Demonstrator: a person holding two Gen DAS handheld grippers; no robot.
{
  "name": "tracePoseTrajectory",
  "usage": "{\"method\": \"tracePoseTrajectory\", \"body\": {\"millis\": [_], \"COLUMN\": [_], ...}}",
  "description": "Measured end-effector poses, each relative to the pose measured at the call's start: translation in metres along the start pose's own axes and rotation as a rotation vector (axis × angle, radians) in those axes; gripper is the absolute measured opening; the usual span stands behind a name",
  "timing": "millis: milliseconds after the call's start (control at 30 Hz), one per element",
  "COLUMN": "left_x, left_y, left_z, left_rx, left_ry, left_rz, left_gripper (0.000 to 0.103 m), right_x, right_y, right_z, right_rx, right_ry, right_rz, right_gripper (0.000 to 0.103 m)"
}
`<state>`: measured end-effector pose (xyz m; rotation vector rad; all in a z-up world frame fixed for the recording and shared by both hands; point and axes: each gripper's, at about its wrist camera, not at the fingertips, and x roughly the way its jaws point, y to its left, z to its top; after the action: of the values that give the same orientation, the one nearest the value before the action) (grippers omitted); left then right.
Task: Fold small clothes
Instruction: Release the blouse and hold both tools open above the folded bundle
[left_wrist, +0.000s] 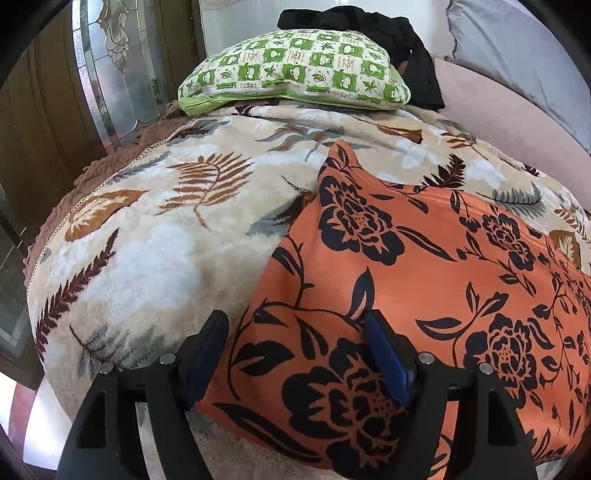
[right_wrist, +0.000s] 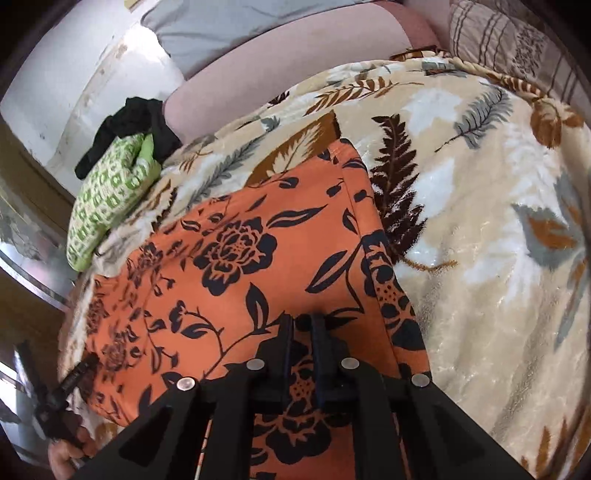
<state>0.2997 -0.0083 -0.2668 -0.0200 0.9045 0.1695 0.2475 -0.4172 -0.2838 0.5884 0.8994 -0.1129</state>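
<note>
An orange garment with black flower print (left_wrist: 424, 280) lies spread on a beige leaf-patterned blanket (left_wrist: 155, 236). My left gripper (left_wrist: 295, 343) is open, its jaws straddling the garment's near left edge. In the right wrist view the same garment (right_wrist: 258, 251) fills the middle. My right gripper (right_wrist: 302, 325) has its jaws close together over the garment's near right part; a strip of fabric shows between them. The left gripper (right_wrist: 79, 373) shows at the garment's far left edge in that view.
A green checked pillow (left_wrist: 295, 70) with black clothing (left_wrist: 406, 33) behind it lies at the blanket's far end. A grey pillow (left_wrist: 517, 55) and pink sheet (left_wrist: 498, 107) are at right. A striped pillow (right_wrist: 498, 40) lies far right. A glass door (left_wrist: 122, 66) stands at left.
</note>
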Motion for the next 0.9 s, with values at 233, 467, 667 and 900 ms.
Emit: {"method": "tracePoseTrajectory", "body": {"millis": [233,467,667,900], "left_x": [-0.004,-0.041,-0.039,-0.021], "left_y": [0.000,0.030,0.060,0.043], "left_z": [-0.005,-0.020,-0.042,-0.035], "left_rx": [0.008,-0.085,-0.313,-0.378], "left_ry": [0.002,0.046,0.203,0.196], "left_rz": [0.003,-0.104,-0.253,-0.316], "left_gripper": [0.077,0.077,0.077,0.079], "right_x": [-0.021,-0.006,-0.027,-0.037], "right_y": [0.010,0.017,0.033,0.047], "right_z": [-0.011,-0.022,-0.025,-0.032], "right_rx": [-0.041,-0.068,-0.103,-0.105], "right_ry": [-0.044,0.050,-0.019,-0.070], "right_rz": [0.069,0.070,0.229,0.345], "right_gripper": [0.012,0.013,0.013,0.083]}}
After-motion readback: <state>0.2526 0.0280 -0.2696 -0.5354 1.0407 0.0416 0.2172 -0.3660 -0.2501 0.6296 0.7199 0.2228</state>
